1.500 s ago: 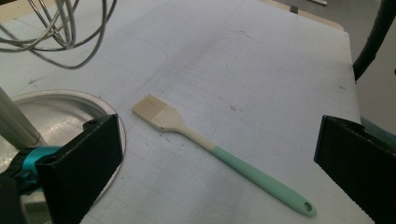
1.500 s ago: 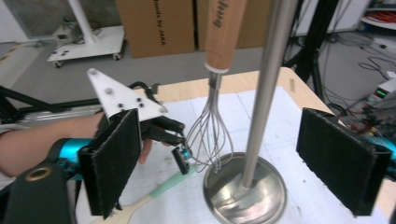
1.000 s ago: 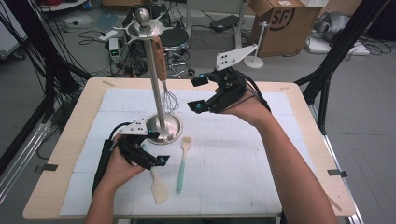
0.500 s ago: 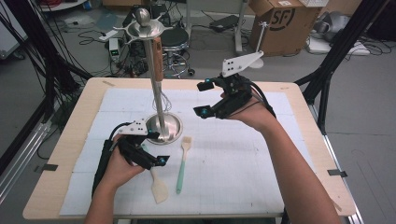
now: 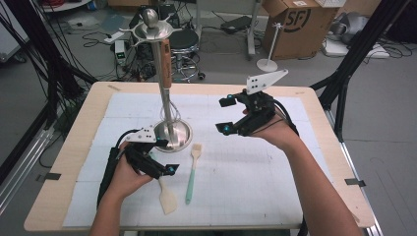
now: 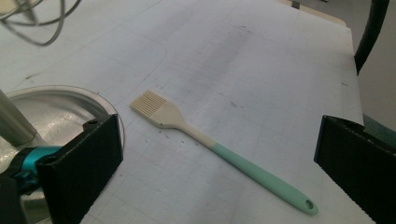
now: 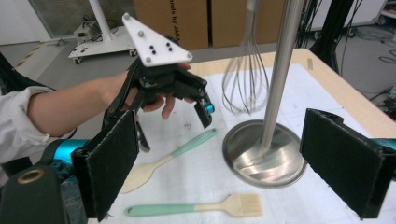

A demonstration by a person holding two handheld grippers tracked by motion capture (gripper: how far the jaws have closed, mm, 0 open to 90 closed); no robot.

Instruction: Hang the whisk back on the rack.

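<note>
A steel stand (image 5: 166,101) with a round base (image 5: 183,139) rises at the middle left of the white mat. From its top hangs a whisk (image 5: 166,59) with a wooden handle. In front of the base lies a pastry brush (image 5: 192,172) with a teal handle, and beside it a spatula (image 5: 167,199). My left gripper (image 5: 166,156) is open low over the spatula's handle; its own view has the brush (image 6: 210,144) between the jaws. My right gripper (image 5: 224,115) is open and empty, in the air to the right of the stand and facing it (image 7: 280,70).
A cardboard box (image 5: 290,24), a small white floor stand (image 5: 268,61) and cables lie on the floor beyond the table. The wooden table edge (image 5: 319,98) frames the mat. Black frame legs stand at the left and right of the table.
My right gripper has drawn back from the stand, to the right and toward the near side, still open. The left gripper and the utensils have stayed put.
</note>
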